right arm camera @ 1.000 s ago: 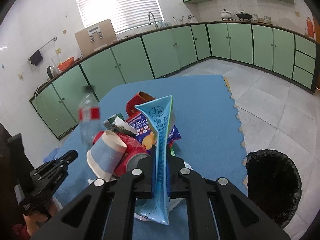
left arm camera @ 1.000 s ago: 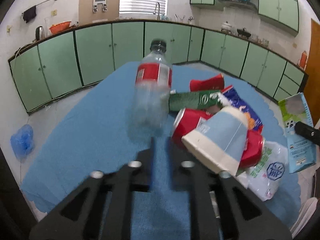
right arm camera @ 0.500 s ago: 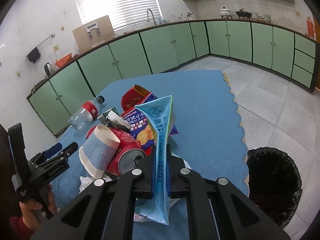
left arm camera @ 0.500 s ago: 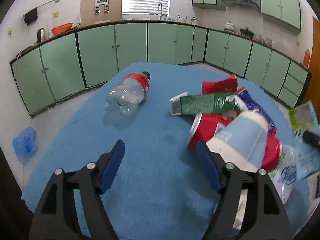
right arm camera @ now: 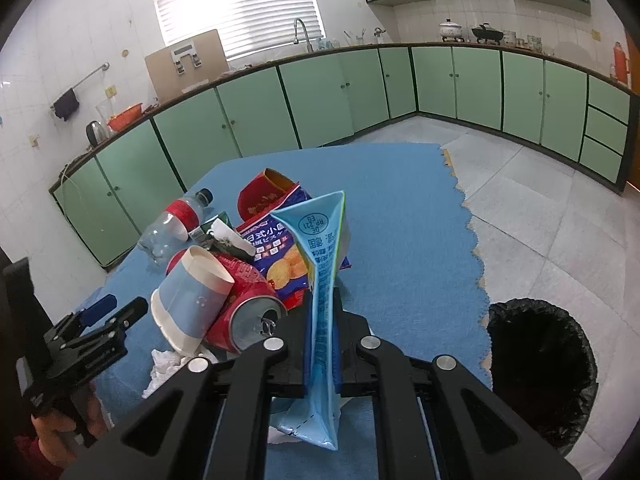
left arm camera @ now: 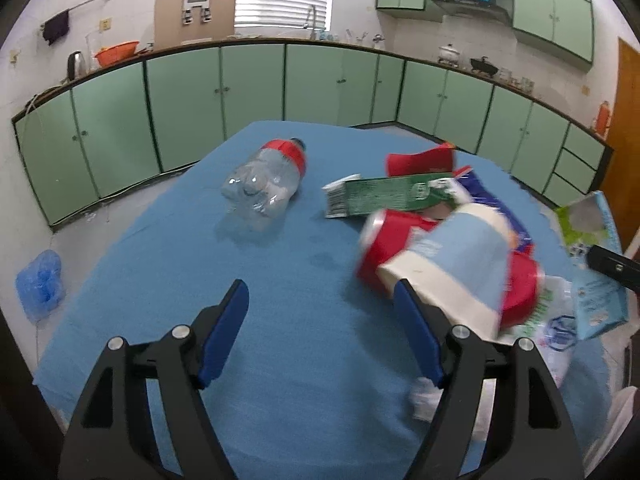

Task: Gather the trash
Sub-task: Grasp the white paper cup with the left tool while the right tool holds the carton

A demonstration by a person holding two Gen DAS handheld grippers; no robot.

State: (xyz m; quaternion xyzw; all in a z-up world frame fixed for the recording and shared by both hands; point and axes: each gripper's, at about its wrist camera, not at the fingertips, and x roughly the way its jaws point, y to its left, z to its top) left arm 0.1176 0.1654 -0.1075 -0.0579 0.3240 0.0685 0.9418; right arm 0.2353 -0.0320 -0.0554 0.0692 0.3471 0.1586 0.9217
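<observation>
My left gripper (left arm camera: 322, 336) is open and empty above the blue mat (left arm camera: 168, 264); it also shows in the right wrist view (right arm camera: 116, 312). A clear plastic bottle (left arm camera: 266, 184) with a red label lies on its side ahead of it. To its right a blue-and-white paper cup (left arm camera: 456, 264) lies on a red can (left arm camera: 384, 240), behind them a green carton (left arm camera: 384, 196) and a red cup (left arm camera: 420, 160). My right gripper (right arm camera: 322, 312) is shut on a flattened light-blue carton (right arm camera: 322, 276). A blue snack bag (right arm camera: 276, 252) lies in the pile.
A black-lined trash bin (right arm camera: 540, 372) stands on the tiled floor off the mat's right edge. White crumpled plastic (right arm camera: 168, 364) lies at the pile's near side. Green cabinets (left arm camera: 180, 112) line the walls. A blue bag (left arm camera: 40, 284) lies on the floor at left.
My left gripper let go of the plastic bottle and opened; the bottle now lies on the mat. The left gripper shifted toward the cup and can. The right gripper kept hold of the carton.
</observation>
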